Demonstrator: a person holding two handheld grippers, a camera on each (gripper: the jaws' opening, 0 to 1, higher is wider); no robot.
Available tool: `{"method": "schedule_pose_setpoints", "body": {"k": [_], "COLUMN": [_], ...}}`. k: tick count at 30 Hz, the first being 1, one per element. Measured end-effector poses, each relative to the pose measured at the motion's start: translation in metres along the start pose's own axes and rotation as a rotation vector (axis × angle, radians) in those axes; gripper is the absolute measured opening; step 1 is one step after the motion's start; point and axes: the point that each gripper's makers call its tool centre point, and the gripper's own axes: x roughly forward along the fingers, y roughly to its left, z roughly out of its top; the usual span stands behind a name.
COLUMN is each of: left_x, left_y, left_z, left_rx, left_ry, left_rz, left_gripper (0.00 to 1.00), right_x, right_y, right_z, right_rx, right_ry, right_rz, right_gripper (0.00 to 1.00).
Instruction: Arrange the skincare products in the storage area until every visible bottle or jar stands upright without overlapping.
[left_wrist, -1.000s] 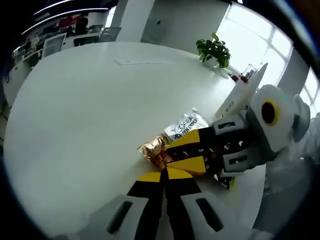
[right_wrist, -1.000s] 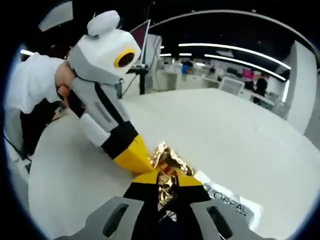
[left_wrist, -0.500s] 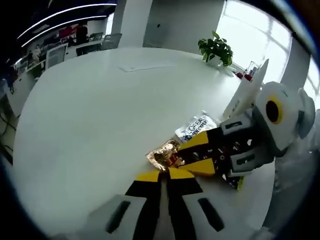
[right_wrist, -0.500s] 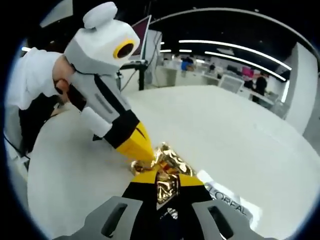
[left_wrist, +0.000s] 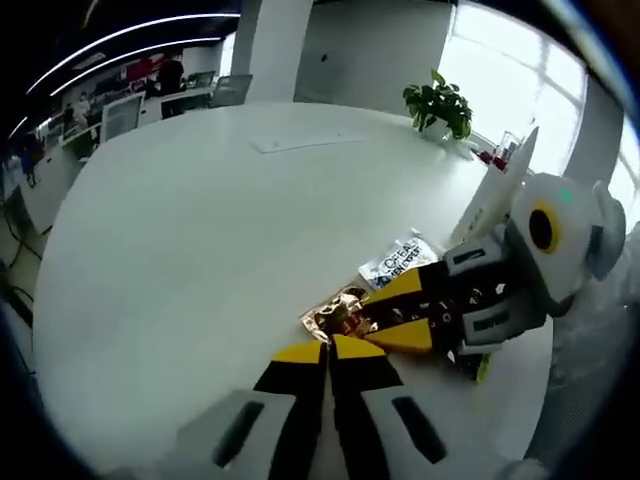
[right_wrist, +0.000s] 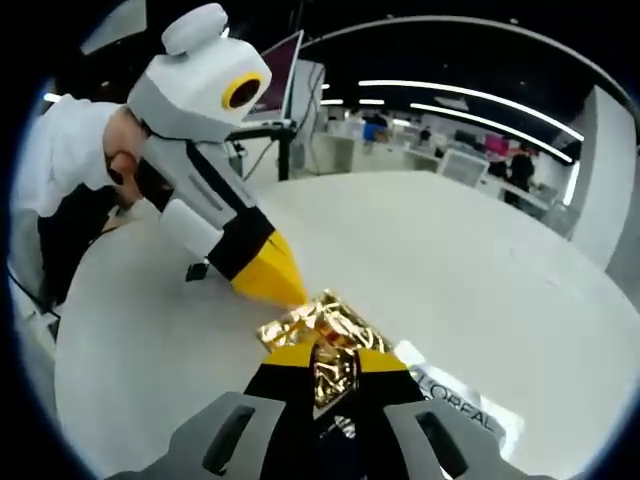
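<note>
- White round table (left_wrist: 170, 230) carries everything.
- Right gripper (right_wrist: 318, 362) pinches the gold foil sachet (right_wrist: 312, 330) at the table's near edge.
- Left gripper (left_wrist: 327, 348), jaws pressed together and empty, points beside it.
- At the gold one's four o'clock lies a white L'Oréal sachet (right_wrist: 455, 412).

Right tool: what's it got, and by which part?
The right tool grips the gold foil sachet at its near edge. The left tool is shut, holding nothing.

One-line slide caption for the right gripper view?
Right tongs shut on crinkled gold foil sachet, left tongs touching it, white table.
</note>
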Motion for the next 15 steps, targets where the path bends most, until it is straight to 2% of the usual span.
{"method": "schedule_pose_setpoints", "body": {"k": [5,12,15], "left_x": [0.0007,0.0011,-0.0017], "left_y": [-0.0052,-0.0076,-0.0050], "left_z": [-0.0042,-0.0088,-0.0067], "left_rx": [0.000,-0.011,-0.020], "left_ry": [-0.002,0.003,-0.007], "left_rz": [-0.010,-0.019,-0.016], "left_gripper": [0.01,0.01,0.01], "right_x": [0.0017,-0.0015,-0.0043], "right_y": [-0.0013,0.0032,0.0054], "right_z": [0.0004,0.0015,-0.0004], "right_rx": [0.006,-0.012,-0.029], "right_ry": [0.005,0.005,0.011], "right_rz": [0.009,0.047,0.053], "right_gripper": [0.09,0.18,0.19]}}
